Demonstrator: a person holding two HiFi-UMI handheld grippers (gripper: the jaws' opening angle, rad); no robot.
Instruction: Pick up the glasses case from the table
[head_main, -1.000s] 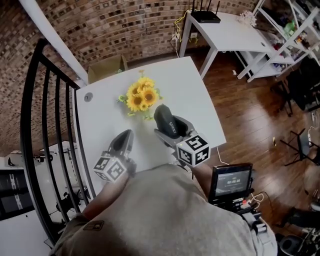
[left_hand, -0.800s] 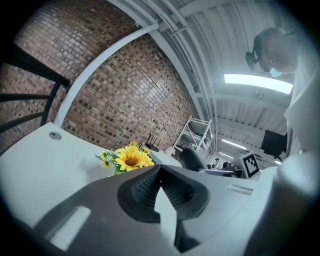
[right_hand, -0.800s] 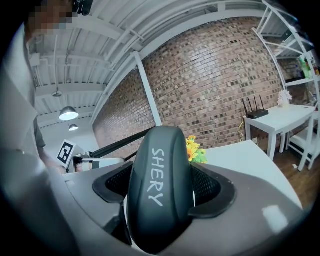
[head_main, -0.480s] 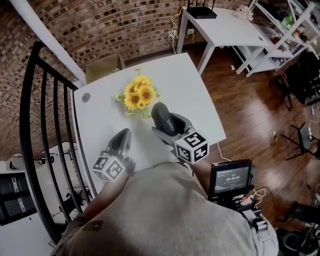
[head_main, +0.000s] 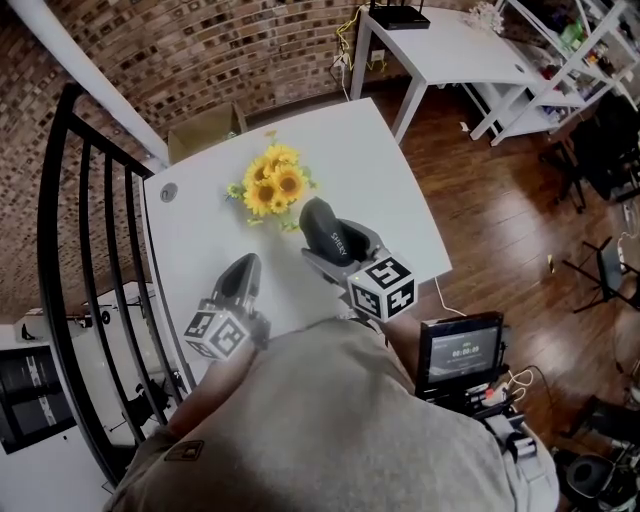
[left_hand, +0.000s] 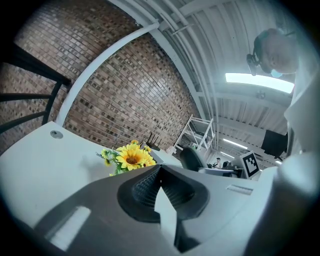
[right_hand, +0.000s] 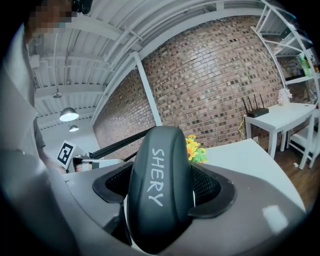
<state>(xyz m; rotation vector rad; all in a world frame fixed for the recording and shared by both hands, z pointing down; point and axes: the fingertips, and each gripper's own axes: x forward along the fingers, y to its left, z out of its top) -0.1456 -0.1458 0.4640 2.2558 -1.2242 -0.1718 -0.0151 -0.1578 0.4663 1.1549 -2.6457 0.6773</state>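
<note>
A dark glasses case (head_main: 327, 232) printed SHERY sits clamped between the jaws of my right gripper (head_main: 322, 238), lifted above the white table (head_main: 385, 190). In the right gripper view the glasses case (right_hand: 160, 187) fills the gap between both ribbed pads and points toward the sunflowers (right_hand: 195, 149). My left gripper (head_main: 243, 277) hovers over the table's near left part, its jaws closed together with nothing between them. In the left gripper view, the left gripper (left_hand: 159, 184) shows its pads meeting at the tip.
A bunch of yellow sunflowers (head_main: 270, 184) lies on the table just beyond the case. A black railing (head_main: 70, 250) runs along the left. A second white table (head_main: 450, 55) with a router stands at the back, with shelves (head_main: 580, 50) at the right. A small screen (head_main: 458, 352) sits near my right side.
The right gripper with the case has shifted slightly left and up in the view. The left gripper has stayed nearly in place.
</note>
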